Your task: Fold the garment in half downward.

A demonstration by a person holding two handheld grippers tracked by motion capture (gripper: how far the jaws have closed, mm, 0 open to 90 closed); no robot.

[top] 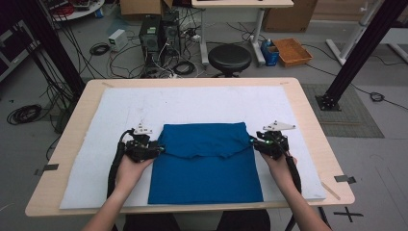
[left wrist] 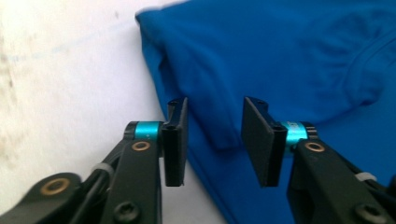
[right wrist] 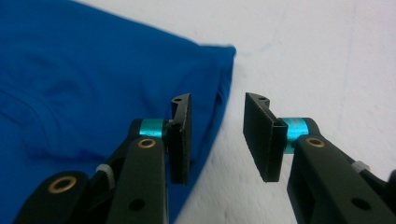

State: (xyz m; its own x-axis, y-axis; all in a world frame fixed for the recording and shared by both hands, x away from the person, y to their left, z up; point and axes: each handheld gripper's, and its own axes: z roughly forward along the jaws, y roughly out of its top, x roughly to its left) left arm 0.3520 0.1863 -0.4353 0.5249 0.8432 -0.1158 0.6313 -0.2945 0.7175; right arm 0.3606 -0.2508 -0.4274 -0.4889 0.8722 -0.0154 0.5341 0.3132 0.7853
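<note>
A light wooden rectangular table (top: 308,120) carries a white rectangular mat (top: 192,103). A folded blue cloth garment (top: 204,168) lies flat on the mat.

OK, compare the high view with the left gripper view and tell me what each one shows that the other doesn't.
High view alone: the whole folded blue shirt on the white mat, the wooden table, the right hand-held gripper at the shirt's right edge, and a black stool, cables and computers on the floor beyond.
Left gripper view alone: the open gap between the left hand-held gripper jaws, straddling a fold at the shirt's edge.
Both: the blue shirt, the white mat and the left hand-held gripper.
</note>
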